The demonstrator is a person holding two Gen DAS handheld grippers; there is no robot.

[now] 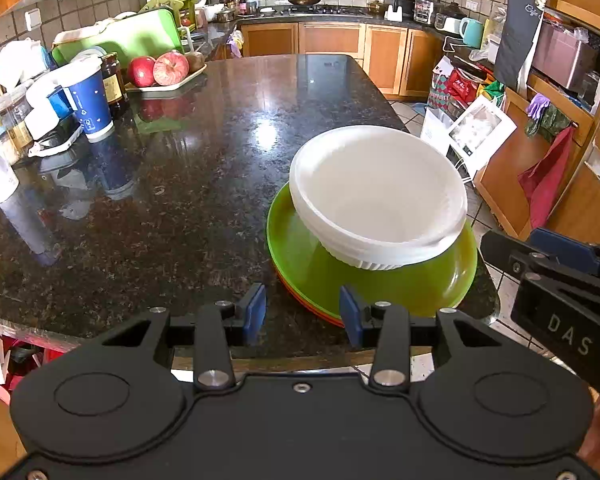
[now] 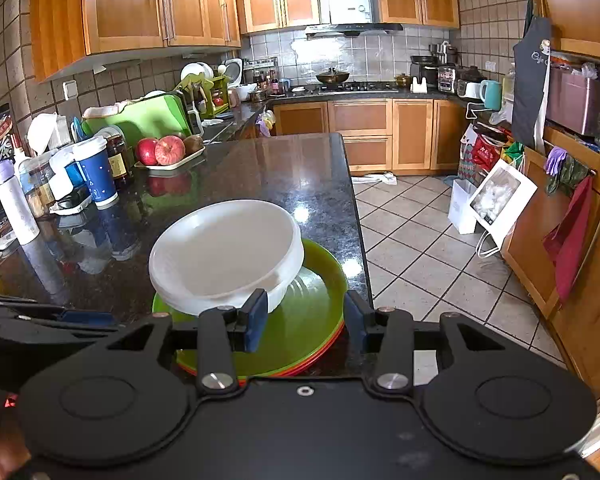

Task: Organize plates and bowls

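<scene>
A stack of white bowls [image 1: 376, 196] sits tilted on a stack of plates, green plate [image 1: 420, 280] on top and orange ones under it, at the near right corner of the dark granite counter [image 1: 204, 168]. My left gripper [image 1: 303, 316] is open and empty, just in front of the plates' left edge. In the right wrist view the bowls [image 2: 224, 256] rest on the green plate [image 2: 300, 328]. My right gripper [image 2: 304, 322] is open and empty, its jaws over the plates' near rim, beside the bowls. The right gripper also shows in the left wrist view [image 1: 560, 276].
At the counter's left stand a blue cup [image 1: 88, 100], jars, a white bottle [image 2: 14, 204] and a tray of apples [image 1: 160, 72]. The counter's right edge [image 2: 358, 216] drops to the tiled floor. Cabinets and a white bag [image 2: 496, 204] stand at the right.
</scene>
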